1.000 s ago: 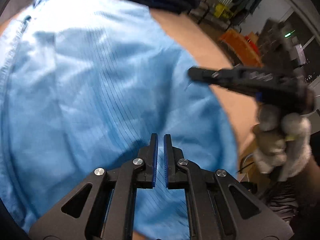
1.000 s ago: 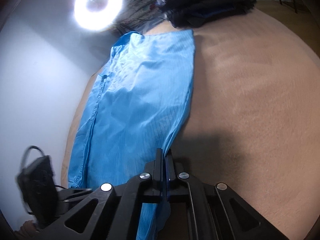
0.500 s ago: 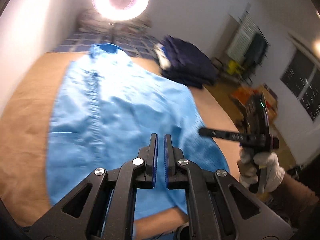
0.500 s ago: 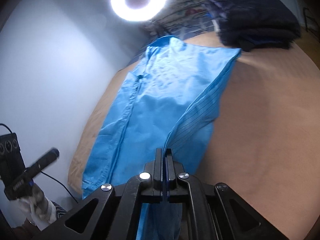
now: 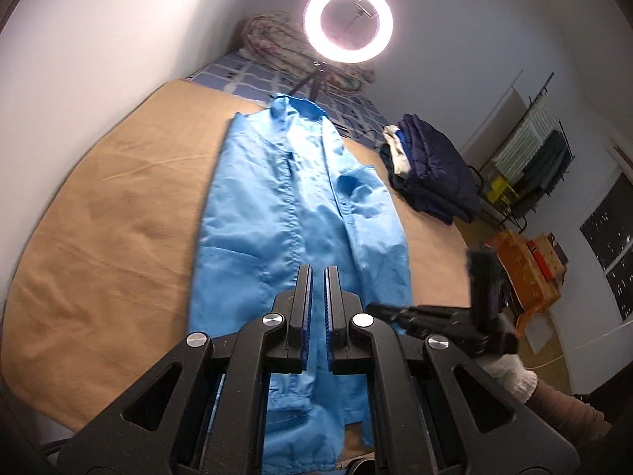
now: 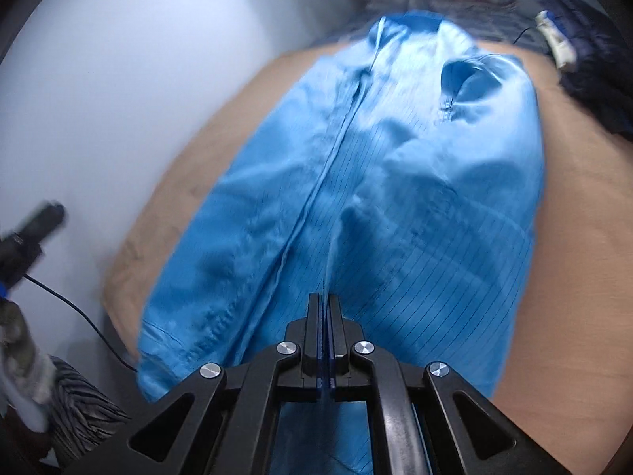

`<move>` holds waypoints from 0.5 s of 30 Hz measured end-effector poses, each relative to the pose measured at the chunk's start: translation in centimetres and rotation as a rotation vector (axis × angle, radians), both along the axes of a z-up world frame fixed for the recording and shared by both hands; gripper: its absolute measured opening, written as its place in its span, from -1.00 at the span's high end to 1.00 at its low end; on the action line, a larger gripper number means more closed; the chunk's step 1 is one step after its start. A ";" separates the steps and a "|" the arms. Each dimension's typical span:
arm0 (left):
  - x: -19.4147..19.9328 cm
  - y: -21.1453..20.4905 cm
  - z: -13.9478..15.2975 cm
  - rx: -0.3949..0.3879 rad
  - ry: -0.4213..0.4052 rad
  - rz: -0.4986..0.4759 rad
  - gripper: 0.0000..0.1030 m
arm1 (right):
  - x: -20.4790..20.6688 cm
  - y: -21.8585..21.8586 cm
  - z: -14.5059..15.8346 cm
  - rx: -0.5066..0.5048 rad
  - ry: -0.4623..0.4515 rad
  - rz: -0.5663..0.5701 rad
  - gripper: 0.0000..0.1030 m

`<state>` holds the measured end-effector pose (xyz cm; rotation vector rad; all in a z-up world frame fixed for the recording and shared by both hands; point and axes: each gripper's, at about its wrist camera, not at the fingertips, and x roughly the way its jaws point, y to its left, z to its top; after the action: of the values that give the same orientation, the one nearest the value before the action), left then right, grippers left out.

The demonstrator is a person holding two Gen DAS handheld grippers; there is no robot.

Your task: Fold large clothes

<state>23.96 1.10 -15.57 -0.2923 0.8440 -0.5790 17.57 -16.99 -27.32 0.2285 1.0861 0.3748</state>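
Observation:
A long light-blue garment (image 5: 292, 213) with a centre zip lies lengthwise on the tan bed (image 5: 118, 213), collar at the far end. Its right side is folded in over the middle. My left gripper (image 5: 316, 273) hovers above the near hem, its jaws a narrow gap apart with nothing between them. My right gripper (image 6: 324, 301) is shut on a thin edge of the blue garment (image 6: 395, 182), which it holds up over the near part. In the left wrist view the right gripper (image 5: 376, 308) is at the garment's near right edge.
A stack of dark folded clothes (image 5: 431, 170) sits on the bed's far right. A ring light (image 5: 348, 16) stands at the head of the bed by a patterned quilt (image 5: 285, 47). A drying rack (image 5: 530, 158) and orange boxes (image 5: 522, 273) stand right of the bed.
Both grippers have risen and pulled back toward the near end. The right gripper has carried the garment's right edge inward over the middle. The left gripper has stayed empty.

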 end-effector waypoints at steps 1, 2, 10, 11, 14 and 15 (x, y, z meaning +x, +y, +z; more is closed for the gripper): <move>0.1 0.2 -0.1 0.003 0.002 0.004 0.96 | 0.1 0.5 -0.5 -0.009 0.011 0.009 1.00; 0.1 0.5 -0.1 0.004 0.004 0.009 0.96 | 0.3 1.1 -1.2 -0.022 0.027 0.023 1.00; 0.0 0.1 -1.3 0.036 0.034 -0.011 0.96 | -0.5 1.3 -2.8 -0.036 0.061 0.093 1.00; 0.0 -0.1 -1.5 0.038 0.039 -0.016 0.96 | -0.6 0.7 -2.9 -0.024 0.066 0.087 1.00; -0.1 -1.1 -1.7 0.051 0.045 -0.038 0.96 | -0.8 -0.3 -3.1 0.004 0.074 0.077 1.00; -0.1 -1.5 -1.8 0.054 0.044 -0.045 0.96 | -0.6 -0.3 -3.1 0.003 0.074 0.079 1.00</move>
<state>23.83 -0.37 -17.38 -0.2378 0.9093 -0.5923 16.93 -17.27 -30.43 0.2042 1.1693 0.4416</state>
